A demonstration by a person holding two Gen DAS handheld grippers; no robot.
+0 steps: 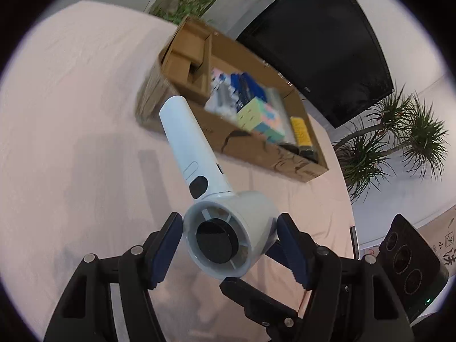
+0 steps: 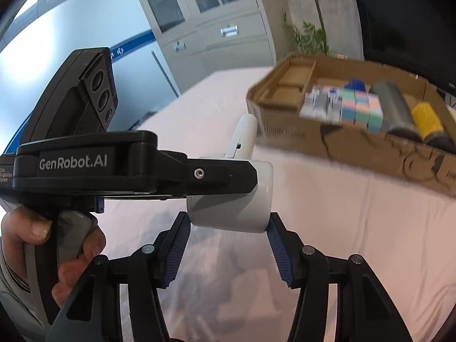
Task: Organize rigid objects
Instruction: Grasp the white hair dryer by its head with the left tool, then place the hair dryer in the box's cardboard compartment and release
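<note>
A white handheld fan (image 1: 199, 176) is held above the pink tablecloth. My left gripper (image 1: 229, 230) is shut on the fan's round head, and the handle points away toward the cardboard box (image 1: 285, 159). In the right wrist view the fan's head (image 2: 233, 199) sits between the blue pads of my right gripper (image 2: 228, 225), which touch its two ends; the left gripper's black body (image 2: 128, 165) grips it from the left. The box (image 2: 356, 142) holds pastel cubes (image 2: 362, 108), a grey cylinder (image 2: 393, 108), a yellow roll (image 2: 427, 119) and small packs.
A black monitor (image 1: 327, 45) stands behind the box. Potted plants (image 1: 399, 136) are at the right. A grey cabinet (image 2: 205, 22) stands against the far wall. A person's hand (image 2: 37, 242) holds the left gripper's handle. The pink cloth (image 1: 71, 114) covers the table.
</note>
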